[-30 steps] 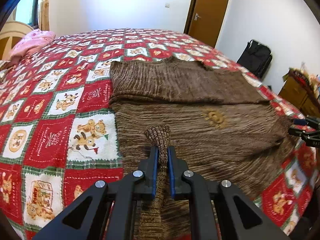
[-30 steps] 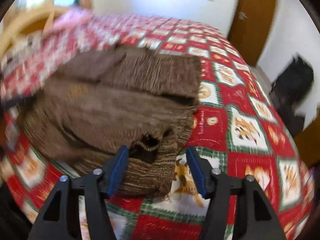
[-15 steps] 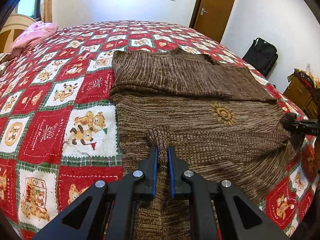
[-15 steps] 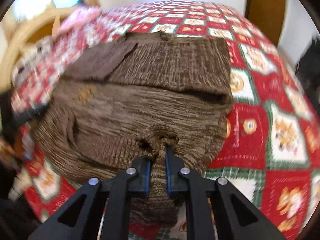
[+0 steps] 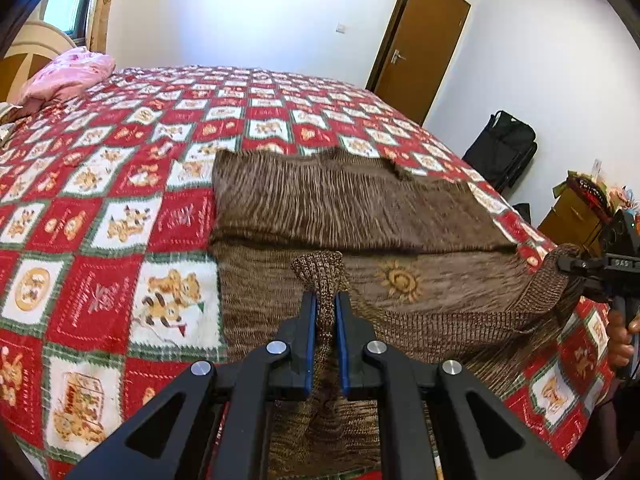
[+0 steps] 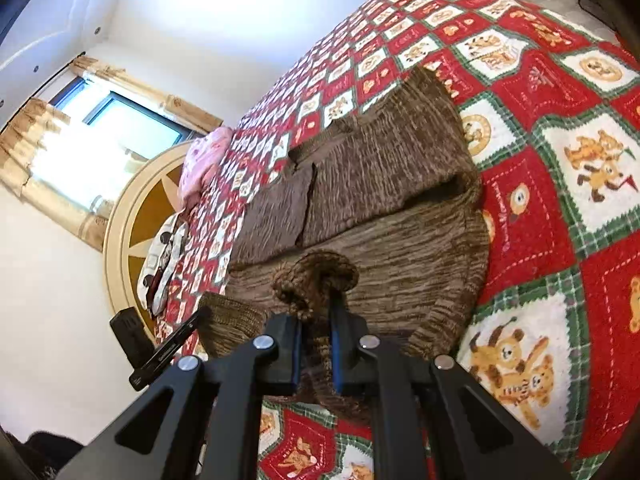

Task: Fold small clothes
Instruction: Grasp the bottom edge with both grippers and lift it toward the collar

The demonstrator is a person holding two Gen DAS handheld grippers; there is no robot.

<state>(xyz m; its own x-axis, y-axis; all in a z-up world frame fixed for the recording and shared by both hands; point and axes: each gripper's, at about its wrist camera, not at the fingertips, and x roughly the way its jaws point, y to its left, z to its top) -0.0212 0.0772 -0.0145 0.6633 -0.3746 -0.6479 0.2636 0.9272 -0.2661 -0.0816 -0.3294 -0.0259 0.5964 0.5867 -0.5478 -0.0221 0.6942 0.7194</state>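
Observation:
A small brown knit sweater [image 5: 352,208] lies on the red bear-patterned bedspread [image 5: 100,216], its far part folded over itself, a sun motif [image 5: 400,280] showing. My left gripper [image 5: 323,312] is shut on the near left corner of its ribbed hem and holds it lifted. My right gripper [image 6: 315,332] is shut on the other hem corner, also lifted; it shows in the left wrist view [image 5: 576,266] at the right edge. The hem hangs stretched between both. The sweater also shows in the right wrist view [image 6: 384,184].
A pink cloth [image 5: 68,76] lies at the bed's far left by a round headboard [image 6: 132,240]. A brown door [image 5: 420,48], a black bag [image 5: 500,152] and a cluttered wooden cabinet [image 5: 576,212] stand to the right of the bed.
My right gripper closed on the hem corner and raised it, tilting sharply. Both grippers have lifted the near hem off the bed.

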